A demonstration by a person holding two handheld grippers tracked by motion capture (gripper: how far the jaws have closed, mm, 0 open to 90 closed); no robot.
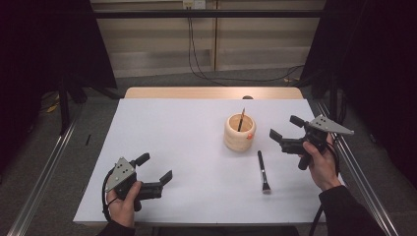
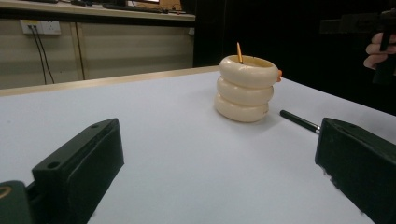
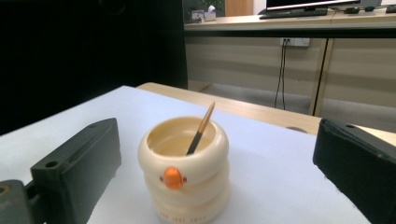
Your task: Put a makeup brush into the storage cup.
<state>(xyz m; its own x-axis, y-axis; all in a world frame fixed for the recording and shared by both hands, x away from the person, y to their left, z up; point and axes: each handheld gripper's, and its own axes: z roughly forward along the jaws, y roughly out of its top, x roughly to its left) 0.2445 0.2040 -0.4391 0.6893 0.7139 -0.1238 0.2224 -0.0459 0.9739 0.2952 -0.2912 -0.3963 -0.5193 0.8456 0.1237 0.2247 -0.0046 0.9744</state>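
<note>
Approach stage: right tongs (image 1: 282, 129) released, empty, beside holder (image 1: 240, 132); left tongs (image 1: 154, 167) released. Next, judged: grasp makeup brush (image 1: 263, 171) lying on worktop (image 1: 172, 147).

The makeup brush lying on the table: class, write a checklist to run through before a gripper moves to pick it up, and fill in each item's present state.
1. Right gripper open and holding nothing: ok.
2. Left gripper open and holding nothing: ok.
3. Makeup brush lying flat on the white table, nothing on top of it: ok.
4. Cream holder upright, standing apart from the brush: ok.
5. Room in the holder beside the thin brush already in it: ok.
6. Either gripper lined up over the makeup brush: not ok.
</note>
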